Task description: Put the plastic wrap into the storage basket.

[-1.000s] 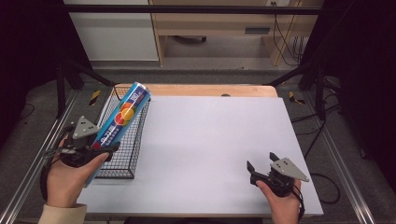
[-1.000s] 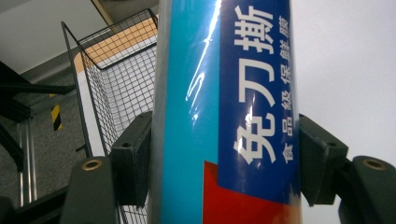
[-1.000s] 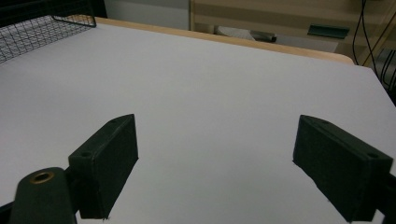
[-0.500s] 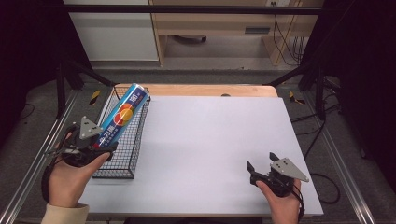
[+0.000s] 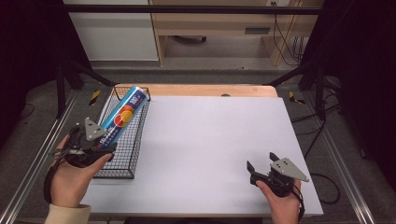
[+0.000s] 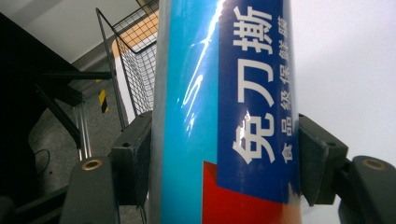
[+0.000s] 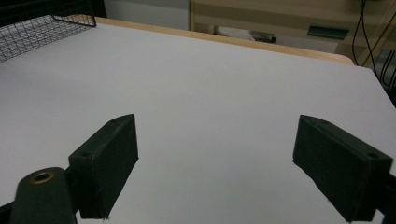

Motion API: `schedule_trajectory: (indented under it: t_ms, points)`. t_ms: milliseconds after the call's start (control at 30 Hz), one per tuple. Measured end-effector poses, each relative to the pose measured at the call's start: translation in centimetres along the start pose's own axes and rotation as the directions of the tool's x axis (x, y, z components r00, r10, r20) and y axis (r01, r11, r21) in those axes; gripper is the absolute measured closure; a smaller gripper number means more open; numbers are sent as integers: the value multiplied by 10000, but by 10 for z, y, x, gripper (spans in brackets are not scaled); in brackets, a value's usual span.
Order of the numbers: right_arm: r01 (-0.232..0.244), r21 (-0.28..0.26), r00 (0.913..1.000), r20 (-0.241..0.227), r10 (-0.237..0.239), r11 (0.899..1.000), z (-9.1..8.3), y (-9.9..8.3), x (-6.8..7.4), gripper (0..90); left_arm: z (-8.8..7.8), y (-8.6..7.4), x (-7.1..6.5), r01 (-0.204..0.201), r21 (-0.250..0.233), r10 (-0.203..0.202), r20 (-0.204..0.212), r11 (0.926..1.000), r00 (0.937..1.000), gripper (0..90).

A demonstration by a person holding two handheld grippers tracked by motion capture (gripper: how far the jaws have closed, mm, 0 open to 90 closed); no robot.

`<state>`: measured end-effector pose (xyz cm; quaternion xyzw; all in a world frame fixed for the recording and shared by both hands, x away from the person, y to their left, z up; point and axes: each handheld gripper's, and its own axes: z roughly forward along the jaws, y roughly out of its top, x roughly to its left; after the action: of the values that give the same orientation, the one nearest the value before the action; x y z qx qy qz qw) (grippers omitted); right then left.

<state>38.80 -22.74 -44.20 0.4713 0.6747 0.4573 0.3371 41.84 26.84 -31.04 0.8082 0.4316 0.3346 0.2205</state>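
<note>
A long blue box of cling film with a red and orange mark slants up and away over the black wire basket at the table's left edge. My left gripper is shut on its lower end. In the left gripper view the blue box stands between both pads, which press its sides. My right gripper rests near the table's front right, open. Its pads stand wide apart over bare white table with nothing between them.
The white table top spans the middle, with a wooden strip along its far edge. Metal rails run along both sides on the floor. A pale cabinet and a wooden bench stand behind the table. The basket's corner lies far left of my right gripper.
</note>
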Motion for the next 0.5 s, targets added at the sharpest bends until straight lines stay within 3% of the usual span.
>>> schedule_trajectory:
  t_ms: [500]
  points:
    - [13,23,10000,-8,-13,10000,0,0,0,142,5,-2,-4,-101,373,109,-235,9993,9997,321]
